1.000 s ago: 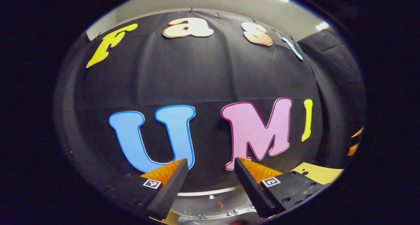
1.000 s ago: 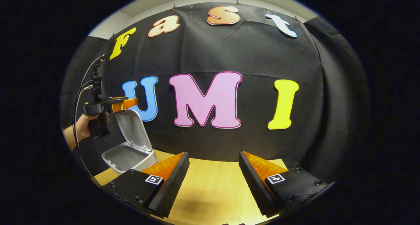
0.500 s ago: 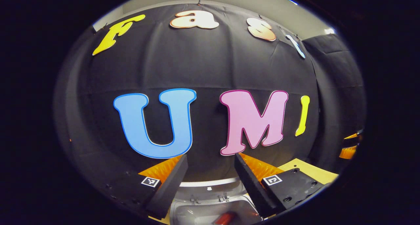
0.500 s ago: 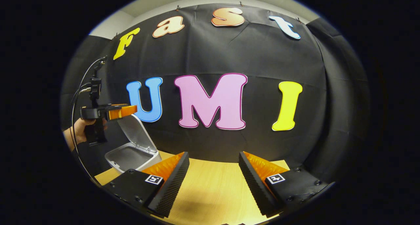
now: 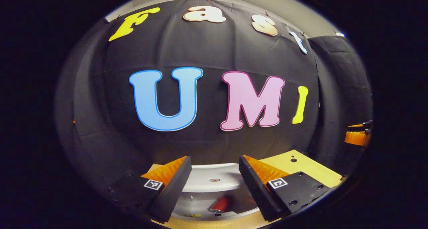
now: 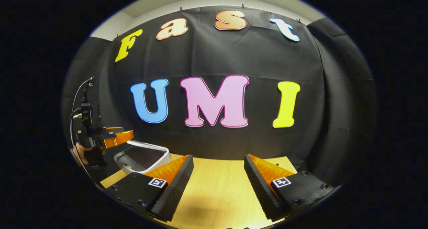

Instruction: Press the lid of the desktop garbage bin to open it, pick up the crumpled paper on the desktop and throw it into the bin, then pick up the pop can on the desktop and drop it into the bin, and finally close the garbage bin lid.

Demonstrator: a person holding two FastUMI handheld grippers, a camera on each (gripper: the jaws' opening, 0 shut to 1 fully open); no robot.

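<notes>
Left hand-held gripper [image 5: 214, 180]: jaws spread, nothing between them, hovering over the bin lid [image 5: 214, 180]. Lid is tilted low over the garbage bin [image 5: 200, 205], not fully shut; a gap stays open under its front edge. Pop can [image 5: 220, 205] lies inside the bin, visible through that gap. Crumpled paper: can't tell where it is.

Right hand-held gripper [image 6: 217, 185]: released, empty, above the wooden table [image 6: 217, 195], well apart from the bin. In the right gripper view the left hand-held gripper sits just above the lid's rear edge, a hand [image 6: 82, 152] gripping its handle.
</notes>
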